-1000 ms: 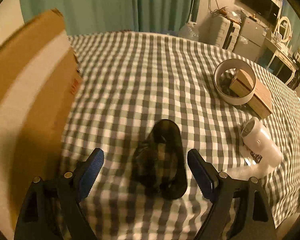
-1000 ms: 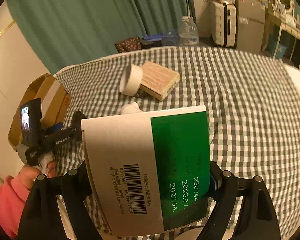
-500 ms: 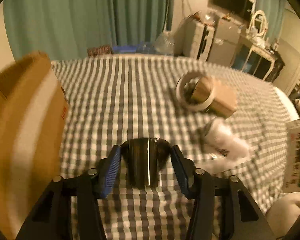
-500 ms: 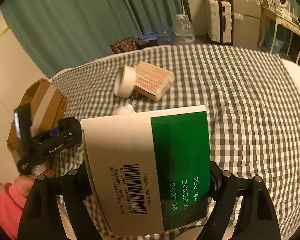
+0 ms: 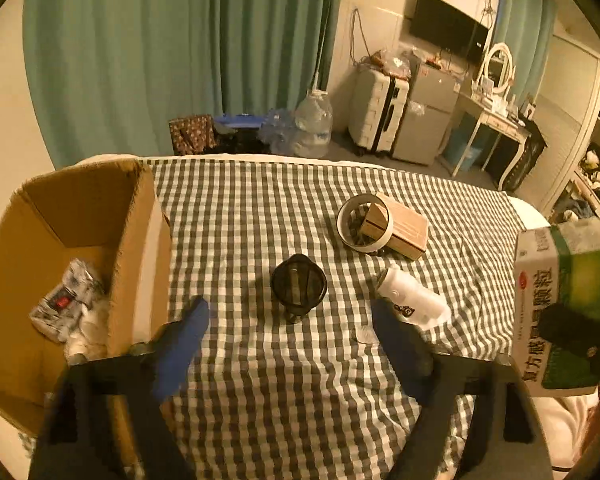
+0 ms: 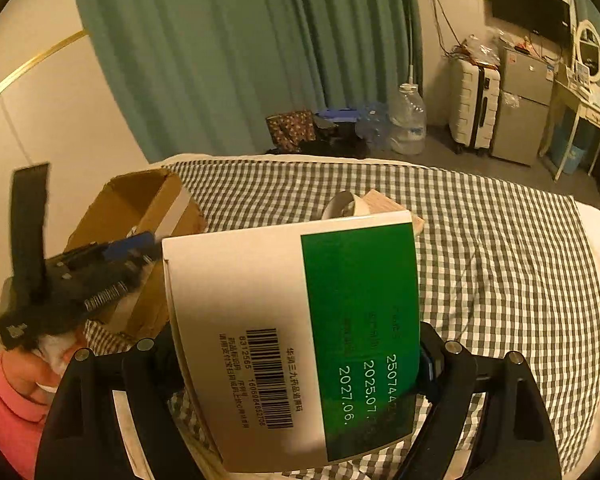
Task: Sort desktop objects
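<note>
On checked cloth (image 5: 260, 208): cardboard box (image 5: 80, 216), dark cup (image 5: 298, 286), teal curtain (image 5: 180, 48) behind.

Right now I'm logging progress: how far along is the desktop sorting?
Done: crumpled packets lie in the brown cardboard box. In hand: the right gripper holds a green-and-white medicine carton. Left: dark mesh cup, white bottle, white tape ring, wooden block. The left gripper, just reopened, is empty.
</note>
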Tool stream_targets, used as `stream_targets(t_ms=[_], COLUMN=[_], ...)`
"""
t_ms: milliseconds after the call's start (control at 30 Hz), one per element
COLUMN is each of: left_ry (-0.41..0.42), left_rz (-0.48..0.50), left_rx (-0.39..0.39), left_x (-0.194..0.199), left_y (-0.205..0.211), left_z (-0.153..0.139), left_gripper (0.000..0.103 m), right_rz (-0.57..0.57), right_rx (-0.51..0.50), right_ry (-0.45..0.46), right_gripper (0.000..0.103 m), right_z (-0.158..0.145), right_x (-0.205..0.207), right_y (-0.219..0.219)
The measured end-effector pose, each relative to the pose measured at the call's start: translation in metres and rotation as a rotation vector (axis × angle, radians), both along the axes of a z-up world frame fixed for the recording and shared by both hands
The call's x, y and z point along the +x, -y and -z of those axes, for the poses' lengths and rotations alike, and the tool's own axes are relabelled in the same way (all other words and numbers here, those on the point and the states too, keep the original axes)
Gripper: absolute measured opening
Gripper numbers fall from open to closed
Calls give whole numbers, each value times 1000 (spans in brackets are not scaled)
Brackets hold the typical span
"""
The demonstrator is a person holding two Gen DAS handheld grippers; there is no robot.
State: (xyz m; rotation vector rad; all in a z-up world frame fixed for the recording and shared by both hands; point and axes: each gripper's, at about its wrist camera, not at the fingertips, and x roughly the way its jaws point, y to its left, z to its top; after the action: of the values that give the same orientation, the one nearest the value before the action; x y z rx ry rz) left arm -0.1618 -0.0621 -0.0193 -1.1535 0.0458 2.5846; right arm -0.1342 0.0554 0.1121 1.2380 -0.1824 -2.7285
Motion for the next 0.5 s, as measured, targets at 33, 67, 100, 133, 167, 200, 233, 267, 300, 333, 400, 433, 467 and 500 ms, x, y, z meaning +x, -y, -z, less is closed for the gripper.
stream_targets(t_ms=[33,67,100,133,167,200,233,267,300,333,400,433,467,500], left_ry=[-4,1,16,42,62,77,94,104,117,124,140,145,150,159], left_rz=[3,3,-2,-6,-10,-17,-25,-32,-38,-42,-55,-67,-69,-72], left_rx=[-2,-11,-24,-34,-40,-44,-47,-50,-50,-54,-68,-81,-83,-89], left_x=[2,0,-3,-9,-14,-19,-26,-30,-38,-39,-51,-59,-64,-71], left_y=[0,-3,-7,-14,-18,-21,-26,-30,-35,-38,-46,-51,-54,-57], left_z=[6,11,20,33,43,52,64,72,83,89,103,109,114,119], left_gripper=[86,86,86,86,86,86,86,86,86,86,86,86,86,86], right_rz=[-4,-5,-4,-2,0,7,11,16,20,27,41,46,50,61], right_rx=[6,10,11,10,7,4,3,4,5,6,4,0,-5,-14], right_ry=[2,5,9,15,23,34,41,49,56,65,87,102,112,130], right_gripper=[85,85,85,85,85,85,85,85,85,85,85,85,85,85], right_z=[2,5,9,12,16,23,28,34,40,47,61,68,72,81], right_x=[-1,-2,-4,-5,-7,-11,-13,-16,-19,-24,-32,-36,-39,-44], right_y=[1,2,0,-2,-5,-10,-13,-17,-21,-26,-37,-43,-48,-57])
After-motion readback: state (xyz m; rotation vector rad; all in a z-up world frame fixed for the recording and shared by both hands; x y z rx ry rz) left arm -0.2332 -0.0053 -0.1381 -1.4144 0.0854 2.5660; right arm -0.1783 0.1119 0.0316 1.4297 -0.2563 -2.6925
